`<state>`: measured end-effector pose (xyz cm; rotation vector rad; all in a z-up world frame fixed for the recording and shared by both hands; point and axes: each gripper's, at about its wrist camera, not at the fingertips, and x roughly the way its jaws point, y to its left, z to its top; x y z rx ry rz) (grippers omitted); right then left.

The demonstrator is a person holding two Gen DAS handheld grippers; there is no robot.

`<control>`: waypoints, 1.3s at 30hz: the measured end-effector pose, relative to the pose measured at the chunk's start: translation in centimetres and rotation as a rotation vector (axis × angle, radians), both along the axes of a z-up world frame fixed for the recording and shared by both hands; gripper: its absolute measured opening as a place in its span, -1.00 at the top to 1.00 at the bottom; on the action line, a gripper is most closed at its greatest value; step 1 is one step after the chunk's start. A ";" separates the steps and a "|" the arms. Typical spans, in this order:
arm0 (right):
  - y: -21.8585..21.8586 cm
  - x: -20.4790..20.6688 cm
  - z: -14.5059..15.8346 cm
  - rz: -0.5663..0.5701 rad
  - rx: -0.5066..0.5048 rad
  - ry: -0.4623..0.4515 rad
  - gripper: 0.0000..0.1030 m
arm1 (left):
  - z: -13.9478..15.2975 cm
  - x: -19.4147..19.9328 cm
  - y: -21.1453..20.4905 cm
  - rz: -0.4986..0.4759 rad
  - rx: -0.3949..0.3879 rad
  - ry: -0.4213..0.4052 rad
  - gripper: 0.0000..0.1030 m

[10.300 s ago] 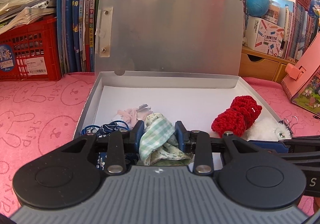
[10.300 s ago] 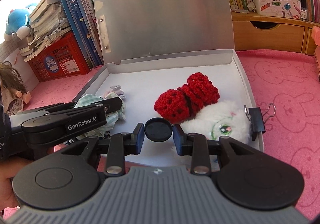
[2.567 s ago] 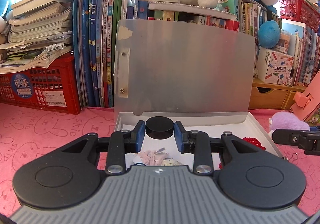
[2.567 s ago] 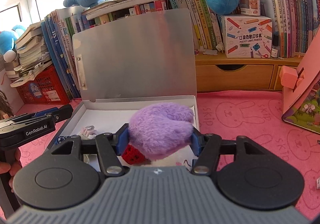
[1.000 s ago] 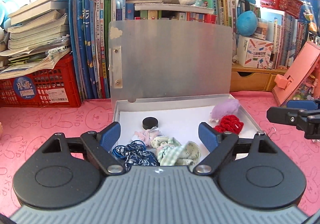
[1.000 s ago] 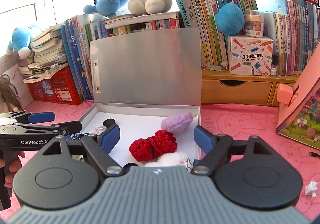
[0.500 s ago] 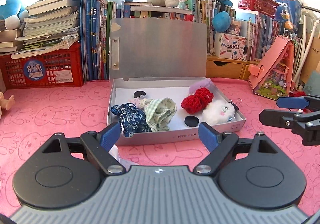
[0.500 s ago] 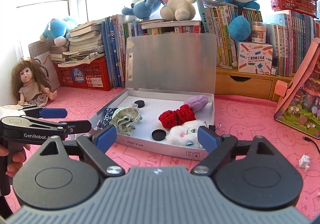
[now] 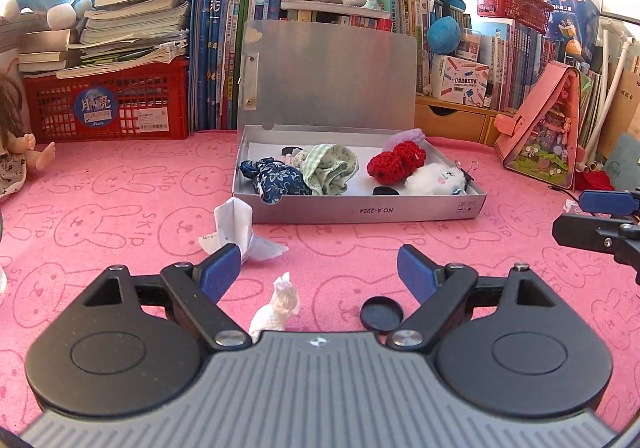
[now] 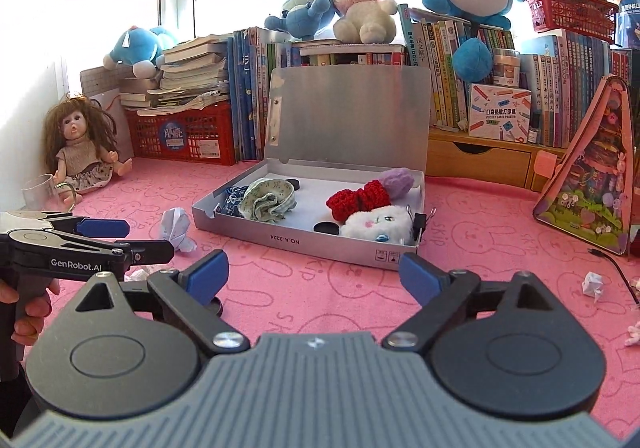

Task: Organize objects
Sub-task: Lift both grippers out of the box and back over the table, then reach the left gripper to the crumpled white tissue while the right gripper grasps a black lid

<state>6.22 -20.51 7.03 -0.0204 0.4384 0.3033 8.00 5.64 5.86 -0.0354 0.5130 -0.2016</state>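
low centre-left of the left wrist view, a small white fluffy thing [image 9: 280,302] lies on the pink mat between our left gripper [image 9: 319,268] jaws, spread wide and empty. looks light and squishy, so we'd pinch its middle. its lower end is hidden behind the gripper body. right gripper [image 10: 314,275] jaws, just widened, hold nothing.

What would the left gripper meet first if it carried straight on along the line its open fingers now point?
Probably the pink mat: the left gripper tilts down at bare cloth between the small white figure and the black cap. The grey box lies beyond; depth is unclear.
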 end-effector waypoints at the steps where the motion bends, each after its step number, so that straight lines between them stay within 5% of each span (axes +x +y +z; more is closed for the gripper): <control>1: 0.0 -0.4 -0.3 -0.001 0.001 0.002 -0.88 | -0.3 -0.2 0.1 0.004 0.003 0.001 -0.72; 31: 2.5 -6.9 -7.8 0.055 -0.048 0.033 -0.83 | -5.3 0.3 1.1 0.072 0.025 0.083 -0.72; 37: 3.2 -7.4 -8.2 0.091 -0.064 0.047 -0.46 | -5.3 0.3 0.9 0.073 0.034 0.084 -0.72; 39: 3.5 -7.6 -8.3 0.101 -0.072 0.044 -0.17 | -5.3 0.3 0.9 0.073 0.035 0.084 -0.72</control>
